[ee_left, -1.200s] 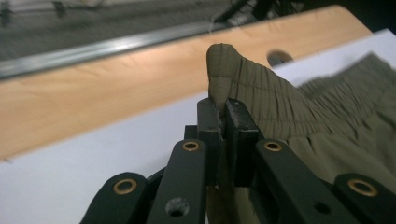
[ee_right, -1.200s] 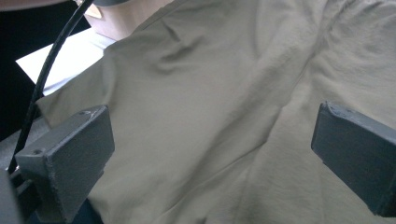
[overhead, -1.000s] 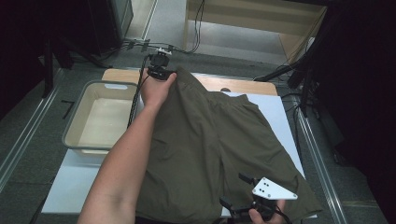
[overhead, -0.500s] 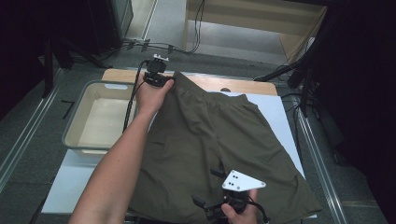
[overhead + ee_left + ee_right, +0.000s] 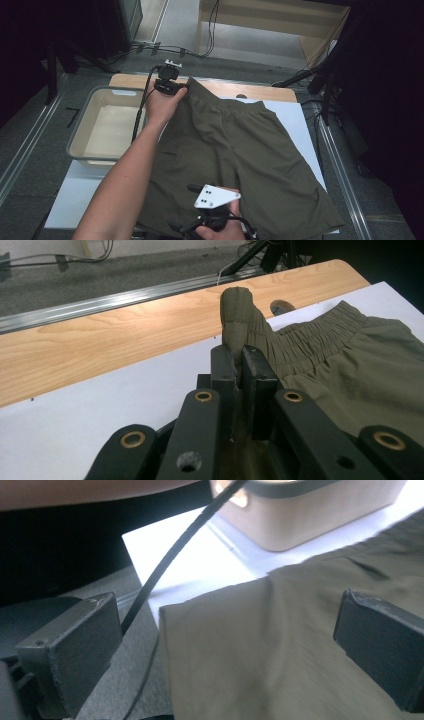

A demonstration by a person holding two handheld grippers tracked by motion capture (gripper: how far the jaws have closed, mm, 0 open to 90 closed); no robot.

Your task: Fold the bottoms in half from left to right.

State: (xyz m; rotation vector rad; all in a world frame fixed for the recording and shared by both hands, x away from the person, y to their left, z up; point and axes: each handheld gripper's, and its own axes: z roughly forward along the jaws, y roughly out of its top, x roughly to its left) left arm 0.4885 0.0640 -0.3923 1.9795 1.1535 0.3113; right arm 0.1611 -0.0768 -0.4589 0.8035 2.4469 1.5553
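High view, shorts: we see olive shorts (image 5: pixel 235 160) spread flat on the white sheet (image 5: pixel 300 120) of the desk (image 5: pixel 240 90), waistband at the far end, leg hems near us.
Left gripper (image 5: pixel 169 85): its fingers (image 5: pixel 224 375) are closed on the waistband corner (image 5: pixel 240 315), which stands up in a bunched fold just beyond the tips.
Right gripper (image 5: pixel 225 645): fingers spread wide, nothing between them pressed; the near left hem corner (image 5: pixel 172 615) lies just ahead, between the two pads.
What changed: over the last second the right gripper has travelled from the right leg hem across to the left leg hem, while the left one kept its hold and barely shifted.
What that means: we judge we are lining up a second grip, so that both corners of one side are held for a fold or lift.
Beside the left hand: an empty grey tub (image 5: pixel 100 125) sits just to its left.
Hard to make out: in the high view the right fingers are cut off at the bottom edge under the grey plate (image 5: pixel 216 196), and the right gripper view is blurred.
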